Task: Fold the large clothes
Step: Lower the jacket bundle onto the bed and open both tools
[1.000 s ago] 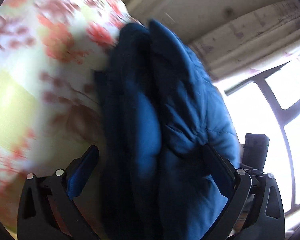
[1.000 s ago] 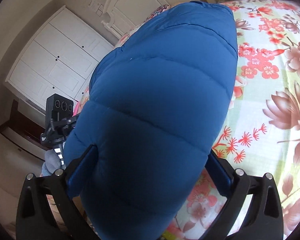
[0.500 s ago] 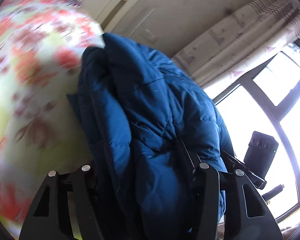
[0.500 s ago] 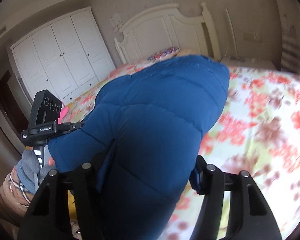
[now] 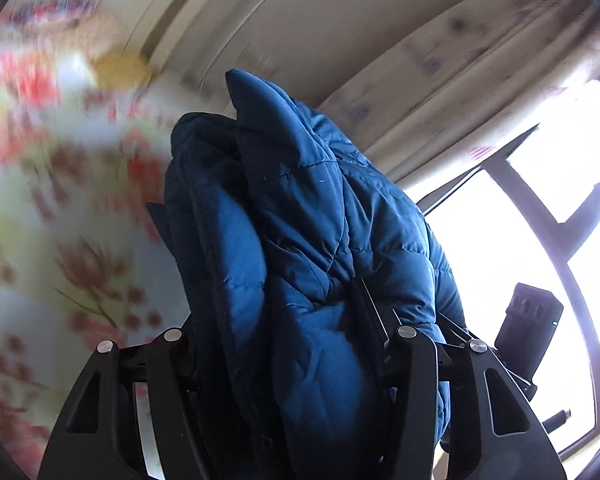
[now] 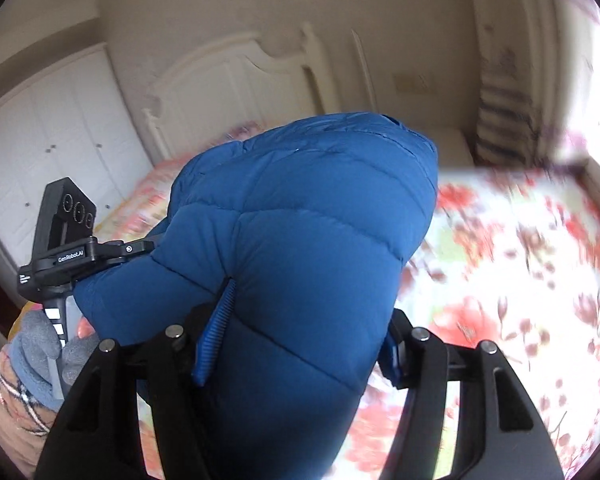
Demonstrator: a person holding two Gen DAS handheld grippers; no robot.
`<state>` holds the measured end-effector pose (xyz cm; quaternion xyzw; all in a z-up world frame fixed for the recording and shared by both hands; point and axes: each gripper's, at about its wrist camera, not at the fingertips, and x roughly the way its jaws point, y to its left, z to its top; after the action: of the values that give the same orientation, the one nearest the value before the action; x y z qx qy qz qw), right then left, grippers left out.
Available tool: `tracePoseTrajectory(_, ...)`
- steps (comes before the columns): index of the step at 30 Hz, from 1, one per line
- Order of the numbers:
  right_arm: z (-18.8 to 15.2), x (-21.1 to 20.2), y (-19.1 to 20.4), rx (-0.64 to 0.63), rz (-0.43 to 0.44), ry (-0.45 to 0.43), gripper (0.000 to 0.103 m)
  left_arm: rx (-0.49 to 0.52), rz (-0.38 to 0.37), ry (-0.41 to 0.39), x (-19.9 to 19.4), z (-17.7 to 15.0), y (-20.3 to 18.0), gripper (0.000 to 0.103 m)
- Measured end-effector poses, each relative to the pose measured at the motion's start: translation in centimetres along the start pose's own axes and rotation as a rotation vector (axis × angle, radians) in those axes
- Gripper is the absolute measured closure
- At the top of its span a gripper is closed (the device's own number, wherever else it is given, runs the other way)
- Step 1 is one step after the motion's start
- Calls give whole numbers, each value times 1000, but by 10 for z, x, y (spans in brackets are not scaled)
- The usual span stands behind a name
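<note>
Blue quilted jacket (image 5: pixel 300 248) is pinched in both left tongs (image 5: pixel 292 344) and right tongs (image 6: pixel 300 344).

blue puffer jacket (image 6: pixel 300 240) fills both tools' fwd path, floral bed (image 6: pixel 520 280) beside

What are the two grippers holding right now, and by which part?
Both clamp the blue puffer jacket: left gripper on bunched layers, right gripper across a quilted section. Exact part unclear.

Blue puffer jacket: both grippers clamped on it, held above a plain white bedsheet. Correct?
Not quite. Both grippers, left and right, are shut on the blue puffer jacket, but the bedsheet is not plain white: the right wrist view shows a red and pink floral print.
</note>
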<state>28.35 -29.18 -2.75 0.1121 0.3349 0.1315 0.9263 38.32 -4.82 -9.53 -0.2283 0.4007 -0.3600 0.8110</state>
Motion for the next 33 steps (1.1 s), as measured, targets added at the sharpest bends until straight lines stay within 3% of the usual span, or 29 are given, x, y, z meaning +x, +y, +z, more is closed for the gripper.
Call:
tracePoseTrajectory(1, -12, 18, -18, 40, -20, 65, 38, -17, 31, 41, 19, -6, 7, 54)
tracePoseTrajectory(3, -25, 19, -35, 91, 39, 39, 36, -24, 23, 9, 26, -20, 15, 49)
tracePoseTrajectory(5, -25, 15, -33, 86, 38, 36, 33, -35, 18, 9, 23, -23, 18, 47)
tracePoseTrajectory(7, -18, 11, -22, 81, -33, 56, 26, -25, 31, 8, 20, -23, 17, 47)
tracePoseTrajectory(9, -12, 4, -6, 64, -162, 51, 21, -17, 41, 1, 18, -23, 14, 47)
tracePoseTrajectory(11, -5, -10, 17, -3, -290, -76, 20, -14, 47, -13, 17, -26, 13, 47)
tracePoseTrajectory(13, -5, -18, 52, -107, -305, -146, 18, -20, 44, -20, 16, -27, 16, 46)
tracePoseTrajectory(15, -13, -5, 81, -206, -295, -94, 18, -27, 40, -20, 15, -28, 18, 44)
tracePoseTrajectory(17, -33, 27, 105, -321, -331, 45, 18, -27, 55, -16, 11, -28, 16, 41)
tracePoseTrajectory(18, -44, 33, 115, -398, -398, 14, 18, -34, 81, -10, 6, -26, 15, 40)
tracePoseTrajectory(19, -46, 36, 120, -418, -412, -3, 19, -42, 126, -10, -1, -21, 12, 39)
tracePoseTrajectory(21, -43, 34, 113, -365, -375, 4, 19, -15, 246, -103, -27, -6, -5, 37)
tracePoseTrajectory(22, -43, 33, 109, -367, -364, 8, 19, 20, 288, -179, -41, 6, -19, 30)
tracePoseTrajectory(23, -43, 33, 111, -376, -361, 10, 19, 66, 309, -239, -52, 19, -36, 21)
tracePoseTrajectory(25, -43, 35, 113, -392, -368, 8, 19, 168, 323, -275, -53, 43, -68, 20)
tracePoseTrajectory(27, -48, 34, 114, -404, -376, 1, 19, 261, 317, -219, -30, 66, -96, 16)
tracePoseTrajectory(29, -52, 30, 110, -402, -371, -4, 19, 301, 319, -99, 13, 83, -109, 13)
tracePoseTrajectory(32, -55, 31, 109, -397, -357, -5, 19, 307, 481, 115, 83, 81, -90, 14)
tracePoseTrajectory(33, -55, 32, 110, -398, -353, -4, 19, 309, 530, 198, 109, 71, -70, 10)
